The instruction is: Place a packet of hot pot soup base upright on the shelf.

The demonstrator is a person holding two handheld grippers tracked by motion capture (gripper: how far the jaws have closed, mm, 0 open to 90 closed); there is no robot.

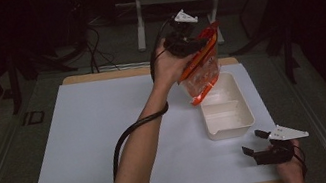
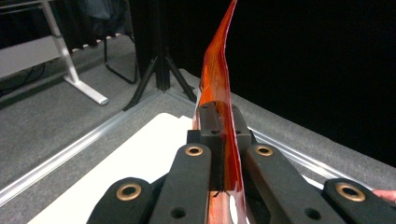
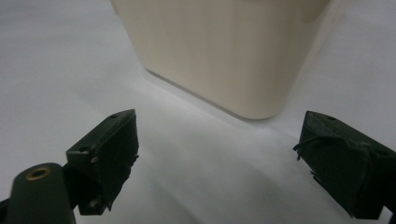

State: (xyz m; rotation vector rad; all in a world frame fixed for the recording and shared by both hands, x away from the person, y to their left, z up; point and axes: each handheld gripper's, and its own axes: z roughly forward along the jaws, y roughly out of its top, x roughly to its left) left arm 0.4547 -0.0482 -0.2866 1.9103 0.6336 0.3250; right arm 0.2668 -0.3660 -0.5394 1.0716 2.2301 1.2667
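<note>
At the near right edge of the white sheet (image 1: 87,135) that covers the table, the right gripper (image 1: 255,142) rests low in the person's hand, its matte black jaws spread wide apart with nothing between them. In the right gripper view those jaws show rough, chipped pad edges, and the smooth rounded corner of the cream plastic tub (image 3: 224,51) stands just ahead of them on the sheet. From above, the tub (image 1: 231,127) is a rectangular, shallow-walled tray with a glossy inside, lying lengthwise on the right part of the sheet. Beyond it the left gripper (image 1: 199,44) is raised over the tub's far end, clamped on the upper edge of a shiny orange and clear plastic pouch (image 1: 201,67), which hangs tilted with its lower corner dipping toward the tub. The left gripper view shows the pouch (image 2: 218,79) edge-on, a thin crinkled orange film pinched flat between the closed jaws, with grey carpet and a white desk leg (image 2: 70,60) behind
</note>
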